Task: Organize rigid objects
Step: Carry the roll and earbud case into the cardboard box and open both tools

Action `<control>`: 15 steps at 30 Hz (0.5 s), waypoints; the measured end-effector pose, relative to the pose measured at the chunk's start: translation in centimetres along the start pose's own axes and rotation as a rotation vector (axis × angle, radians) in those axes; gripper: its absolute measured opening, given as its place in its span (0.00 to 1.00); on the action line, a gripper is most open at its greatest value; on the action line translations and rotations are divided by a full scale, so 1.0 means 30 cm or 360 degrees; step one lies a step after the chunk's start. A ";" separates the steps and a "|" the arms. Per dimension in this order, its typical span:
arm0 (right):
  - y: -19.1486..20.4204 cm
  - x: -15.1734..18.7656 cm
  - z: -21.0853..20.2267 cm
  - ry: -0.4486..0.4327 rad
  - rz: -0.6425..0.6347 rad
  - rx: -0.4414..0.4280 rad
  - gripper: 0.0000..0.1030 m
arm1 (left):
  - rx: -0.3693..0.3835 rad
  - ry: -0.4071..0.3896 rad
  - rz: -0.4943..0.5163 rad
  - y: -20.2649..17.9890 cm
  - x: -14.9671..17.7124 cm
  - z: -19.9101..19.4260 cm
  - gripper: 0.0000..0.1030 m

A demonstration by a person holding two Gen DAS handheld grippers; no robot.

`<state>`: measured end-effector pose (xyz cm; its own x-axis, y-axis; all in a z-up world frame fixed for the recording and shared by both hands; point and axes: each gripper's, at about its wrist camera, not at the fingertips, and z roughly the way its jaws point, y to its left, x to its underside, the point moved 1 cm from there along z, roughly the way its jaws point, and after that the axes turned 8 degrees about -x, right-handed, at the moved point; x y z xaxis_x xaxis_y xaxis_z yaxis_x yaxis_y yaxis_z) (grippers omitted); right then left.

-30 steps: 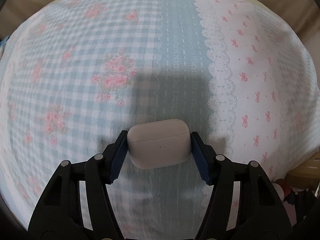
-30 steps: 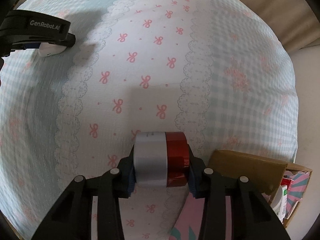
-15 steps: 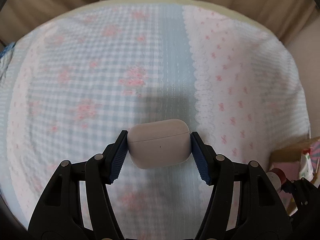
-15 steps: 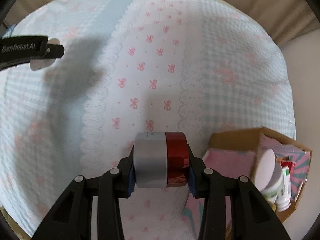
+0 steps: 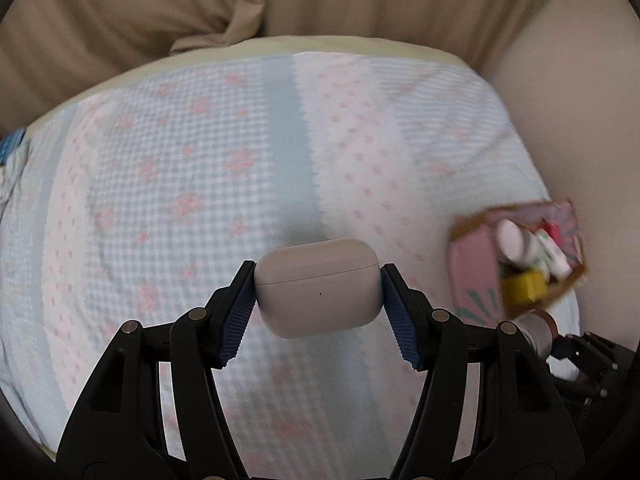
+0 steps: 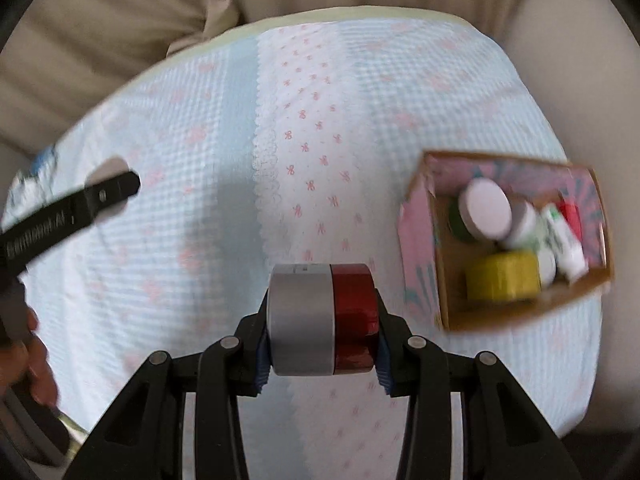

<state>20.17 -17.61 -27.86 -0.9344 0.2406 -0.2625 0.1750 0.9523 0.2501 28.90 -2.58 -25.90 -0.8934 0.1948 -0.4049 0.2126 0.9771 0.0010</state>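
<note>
Left tongs [image 5: 318, 286] clenched on a white earbud case [image 5: 317, 288], pads on its two ends, held in the air above the cloth [image 5: 180, 184]. Right tongs [image 6: 322, 320] clenched on a grey-and-red cylinder [image 6: 323, 318], gripped across its flat ends, axis level, also off the surface.

Box [image 6: 516, 312] sits to the right on the cloth, open top, already holding a yellow roll [image 6: 502, 280], a white-lidded jar [image 6: 485, 210] and a few tubes. Both views are blurred, so the rig looks to be mid-move.

My read: the step is carrying both items to the box. The right one is nearer, so drop it first.
- Free room looks to be along the near wall beside the yellow roll; aim there, not onto the jar lid.
- Get low over the opening before releasing; the cylinder will roll if dropped on its side from height.
- Keep the left tongs clear until the right backs out; the opening looks tight for both.
- The case is smooth and rounded, so keep the squeeze steady in transit.
</note>
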 end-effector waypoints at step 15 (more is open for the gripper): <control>-0.394 0.159 -0.416 -0.0200 0.0351 0.0066 0.37 | 0.0181 -0.0051 0.0168 -0.423 0.086 -0.232 0.57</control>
<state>9.77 -30.04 -20.44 -0.8268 0.4622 -0.3206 0.3850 0.8805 0.2766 21.13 -13.87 -20.58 -0.8510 0.2913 -0.4369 0.3498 0.9350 -0.0579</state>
